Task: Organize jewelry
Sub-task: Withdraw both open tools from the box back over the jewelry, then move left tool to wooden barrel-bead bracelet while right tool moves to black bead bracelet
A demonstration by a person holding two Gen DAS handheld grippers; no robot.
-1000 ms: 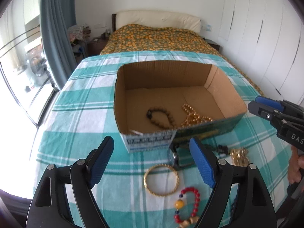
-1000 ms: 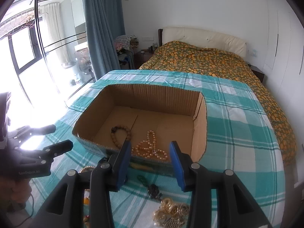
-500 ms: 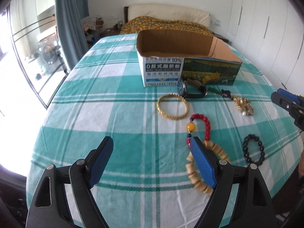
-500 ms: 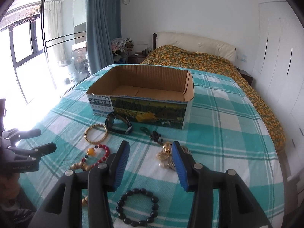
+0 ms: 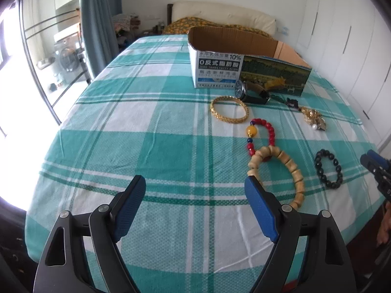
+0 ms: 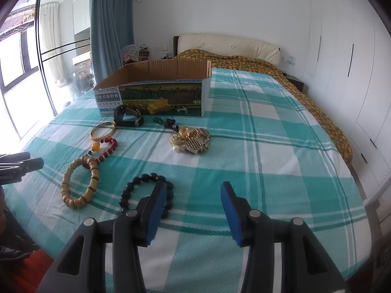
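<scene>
An open cardboard box (image 5: 217, 66) (image 6: 161, 97) stands on the green checked cloth. In front of it lie a watch (image 5: 251, 91) (image 6: 128, 119), a gold bangle (image 5: 229, 109) (image 6: 102, 130), a red bead string (image 5: 262, 131) (image 6: 103, 150), a wooden bead bracelet (image 5: 278, 171) (image 6: 79, 183), a black bead bracelet (image 5: 328, 168) (image 6: 146, 193) and a gold jewelry pile (image 5: 314, 119) (image 6: 191, 139). My left gripper (image 5: 195, 193) is open and empty, near the front edge, left of the wooden bracelet. My right gripper (image 6: 194, 195) is open and empty, just right of the black bracelet.
A small dark charm with a green cord (image 6: 166, 122) lies between watch and gold pile. A bed (image 6: 244, 58) stands behind the table, a window and blue curtain (image 6: 110, 24) at left, white wardrobes (image 6: 342, 48) at right.
Both grippers have pulled back from above the box and dropped low toward the table's front edge. The box interior is no longer visible. Both stay open and empty.
</scene>
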